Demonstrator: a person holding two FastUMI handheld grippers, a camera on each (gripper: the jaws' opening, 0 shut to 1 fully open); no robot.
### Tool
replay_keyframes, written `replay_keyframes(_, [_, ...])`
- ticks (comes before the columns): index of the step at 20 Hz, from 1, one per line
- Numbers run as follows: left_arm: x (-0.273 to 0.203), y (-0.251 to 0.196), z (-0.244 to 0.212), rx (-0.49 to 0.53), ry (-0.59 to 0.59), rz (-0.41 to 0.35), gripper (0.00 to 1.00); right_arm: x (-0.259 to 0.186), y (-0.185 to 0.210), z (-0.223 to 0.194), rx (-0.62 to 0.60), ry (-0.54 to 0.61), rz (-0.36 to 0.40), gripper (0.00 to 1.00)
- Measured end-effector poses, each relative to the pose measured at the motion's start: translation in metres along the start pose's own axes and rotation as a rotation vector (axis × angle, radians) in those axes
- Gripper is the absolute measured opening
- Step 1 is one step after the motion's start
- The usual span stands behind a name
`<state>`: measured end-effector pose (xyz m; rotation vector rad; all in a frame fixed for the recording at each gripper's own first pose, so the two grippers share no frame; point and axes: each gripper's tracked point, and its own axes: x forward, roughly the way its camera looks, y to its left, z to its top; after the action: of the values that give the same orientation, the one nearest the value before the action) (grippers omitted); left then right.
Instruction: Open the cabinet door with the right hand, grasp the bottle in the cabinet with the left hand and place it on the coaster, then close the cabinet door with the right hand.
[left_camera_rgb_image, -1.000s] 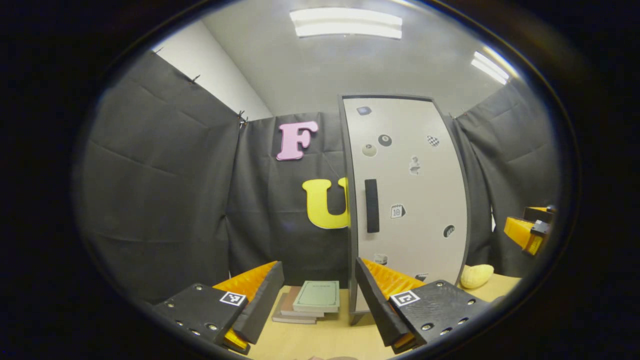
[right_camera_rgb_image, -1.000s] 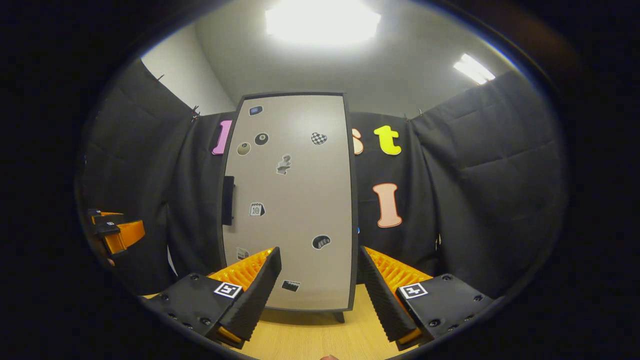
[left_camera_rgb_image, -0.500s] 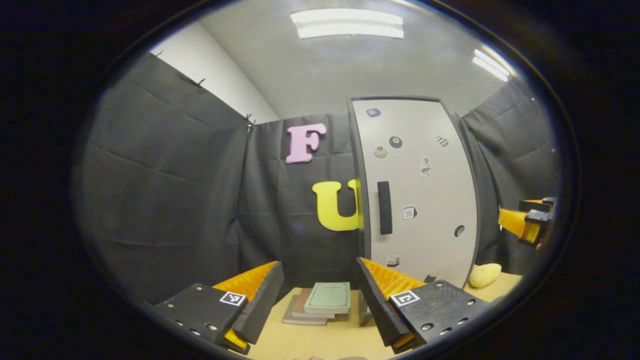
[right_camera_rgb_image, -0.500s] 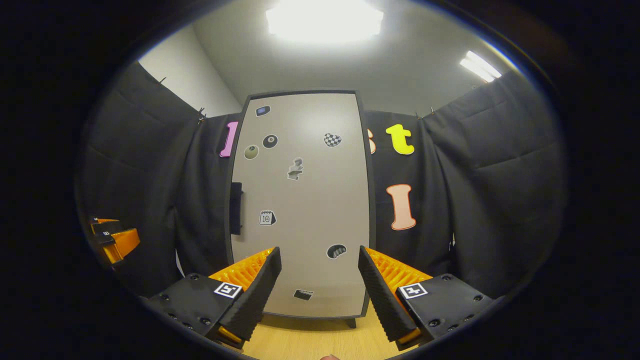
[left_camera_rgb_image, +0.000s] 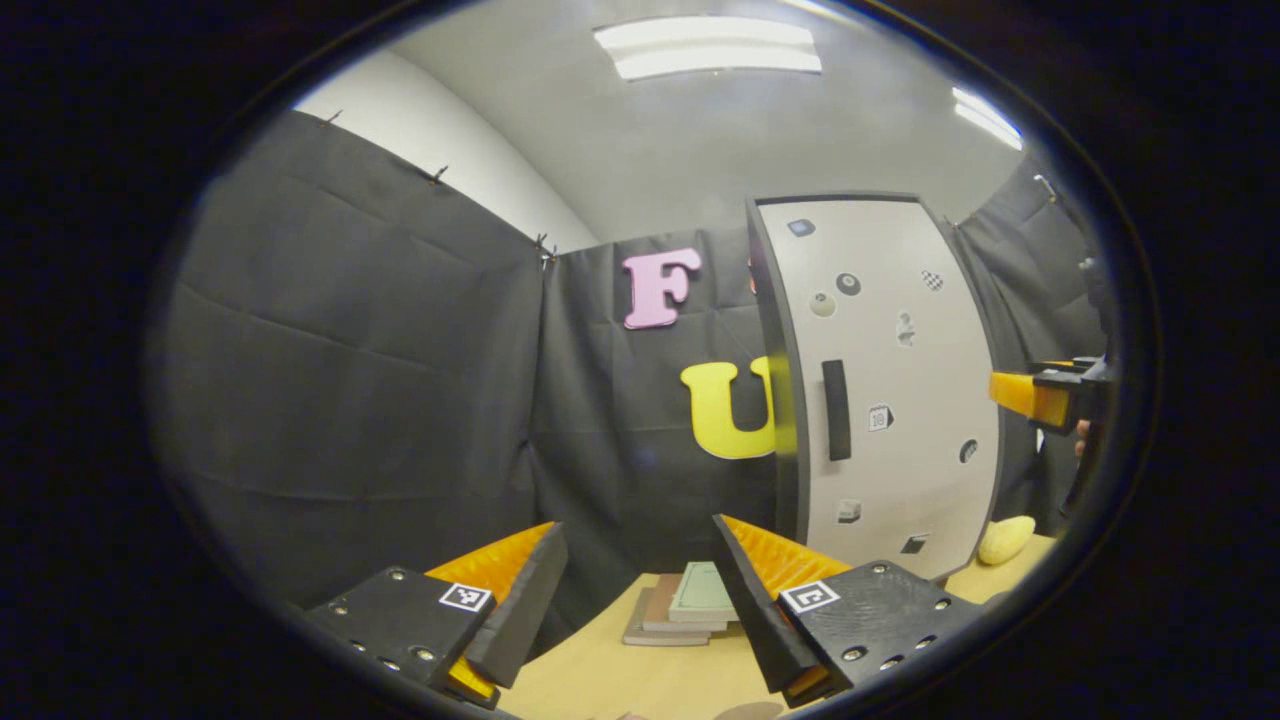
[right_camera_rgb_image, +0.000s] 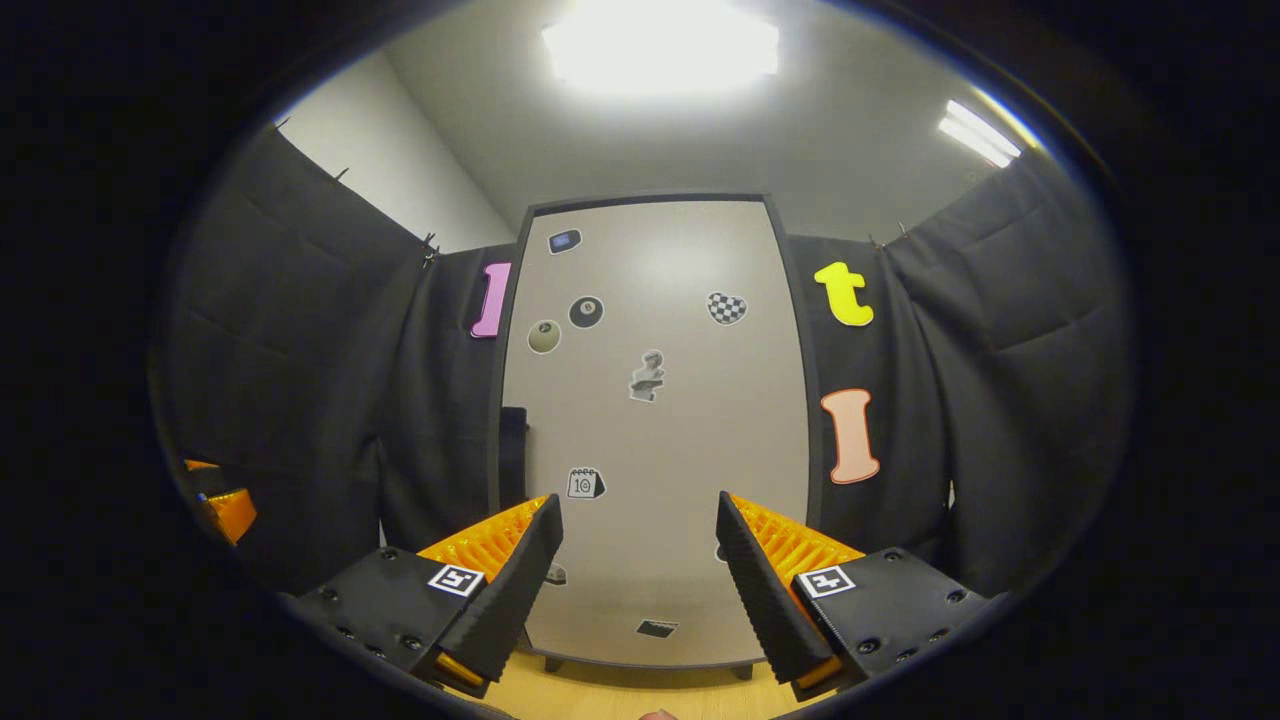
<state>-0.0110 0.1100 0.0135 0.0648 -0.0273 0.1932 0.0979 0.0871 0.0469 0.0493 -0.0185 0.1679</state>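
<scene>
The cabinet (right_camera_rgb_image: 650, 430) is the biggest thing here, a tall pale box standing on the wooden table (left_camera_rgb_image: 600, 680), and everything else is placed from it. Its door (left_camera_rgb_image: 895, 390) is shut, so the bottle sits somewhere behind that door, unseen; the coaster cannot be picked out with any certainty.

The door looks like a stiff flat panel, probably light on its hinges, and smooth enough that fingers would slip on the face. The place to take hold is the dark vertical handle (left_camera_rgb_image: 836, 410) near the door's left edge, at about mid-height. It looks narrow enough to fit between two fingers, and a pull there should swing the door on its far edge. In the right gripper view the handle (right_camera_rgb_image: 513, 445) shows as a dark strip side-on at that same edge.

The right gripper (right_camera_rgb_image: 640, 570) faces the cabinet front with its fingers spread wide, holding nothing. From the left gripper view it (left_camera_rgb_image: 1040, 395) hangs to the right of the cabinet. The left gripper (left_camera_rgb_image: 640, 600) is also spread and empty, off to the cabinet's left.

A small stack of books (left_camera_rgb_image: 685, 610) lies left of the cabinet's foot; a pale yellow rounded thing (left_camera_rgb_image: 1005, 540), too small to name, lies at its right.
</scene>
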Motion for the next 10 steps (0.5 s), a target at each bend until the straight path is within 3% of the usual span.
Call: replay_keyframes(10, [-0.020,0.072,-0.015,0.025,0.032,0.130,0.87,0.052,0.054,0.002,0.017,0.024,0.075,0.98])
